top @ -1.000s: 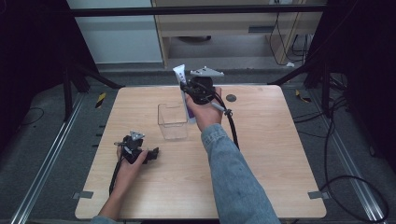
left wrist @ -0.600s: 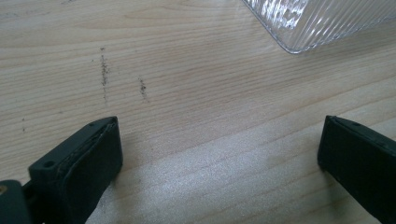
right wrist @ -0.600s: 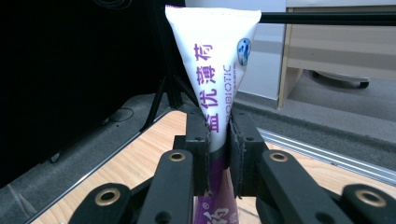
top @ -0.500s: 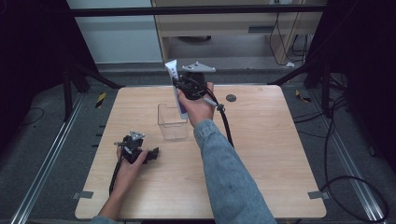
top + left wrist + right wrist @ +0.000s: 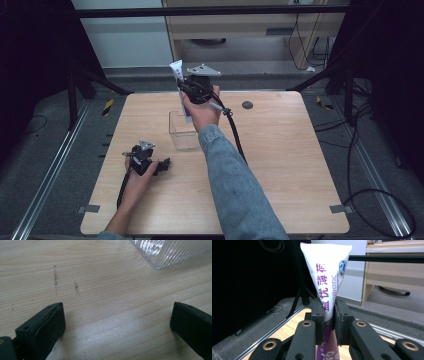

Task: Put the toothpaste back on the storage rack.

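Observation:
A white and purple toothpaste tube [image 5: 325,277] stands upright between the jaws of my right gripper [image 5: 329,315], which is shut on it. In the high view that right gripper [image 5: 186,90] holds the tube [image 5: 176,72] above the far edge of a clear plastic box [image 5: 182,131] at the table's middle. My left gripper [image 5: 162,166] rests low on the table at the front left, held by a hand. Its jaws stand wide apart over bare wood with nothing between them, and its fingers [image 5: 47,327] frame a corner of the clear ribbed box [image 5: 162,250].
The wooden table [image 5: 280,170] has a round dark grommet [image 5: 247,105] near its far edge. A black cable [image 5: 235,135] trails from the right gripper along the denim sleeve. Tripod legs and a desk stand beyond the table.
My right gripper has carried the toothpaste tube leftward and toward the far side of the clear box. The left gripper has stayed in place.

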A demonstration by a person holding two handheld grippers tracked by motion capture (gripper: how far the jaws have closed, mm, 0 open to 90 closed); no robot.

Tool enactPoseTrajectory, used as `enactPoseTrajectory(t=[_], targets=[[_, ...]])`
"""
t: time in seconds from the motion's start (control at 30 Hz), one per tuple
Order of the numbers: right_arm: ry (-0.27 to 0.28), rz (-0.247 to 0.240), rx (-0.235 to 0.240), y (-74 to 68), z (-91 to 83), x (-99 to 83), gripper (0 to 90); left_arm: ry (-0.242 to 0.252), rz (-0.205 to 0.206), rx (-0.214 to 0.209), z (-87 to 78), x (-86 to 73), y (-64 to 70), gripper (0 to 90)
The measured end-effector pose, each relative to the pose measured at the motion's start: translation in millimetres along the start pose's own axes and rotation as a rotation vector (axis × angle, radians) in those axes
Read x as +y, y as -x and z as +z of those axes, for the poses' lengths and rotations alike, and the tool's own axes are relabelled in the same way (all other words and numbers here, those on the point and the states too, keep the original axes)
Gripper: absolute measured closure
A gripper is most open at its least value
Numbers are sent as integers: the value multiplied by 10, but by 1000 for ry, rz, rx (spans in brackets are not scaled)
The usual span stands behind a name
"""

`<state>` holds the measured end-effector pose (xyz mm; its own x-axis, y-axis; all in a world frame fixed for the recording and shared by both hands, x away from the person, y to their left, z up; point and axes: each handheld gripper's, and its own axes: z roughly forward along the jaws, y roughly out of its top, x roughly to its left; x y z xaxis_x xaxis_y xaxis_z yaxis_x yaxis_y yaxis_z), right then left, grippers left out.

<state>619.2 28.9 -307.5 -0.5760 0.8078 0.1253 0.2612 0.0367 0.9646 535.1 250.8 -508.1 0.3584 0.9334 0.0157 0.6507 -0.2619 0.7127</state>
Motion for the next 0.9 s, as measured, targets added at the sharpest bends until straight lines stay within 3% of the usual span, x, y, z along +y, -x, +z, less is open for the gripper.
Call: enactPoseTrajectory(t=[0.63, 0.9], targets=[[23, -9, 1, -91, 171, -181, 795, 1, 2, -1, 1, 0, -2, 0], [27, -37, 5, -160, 188, -266, 795, -1, 2, -1, -1, 1, -2, 0]])
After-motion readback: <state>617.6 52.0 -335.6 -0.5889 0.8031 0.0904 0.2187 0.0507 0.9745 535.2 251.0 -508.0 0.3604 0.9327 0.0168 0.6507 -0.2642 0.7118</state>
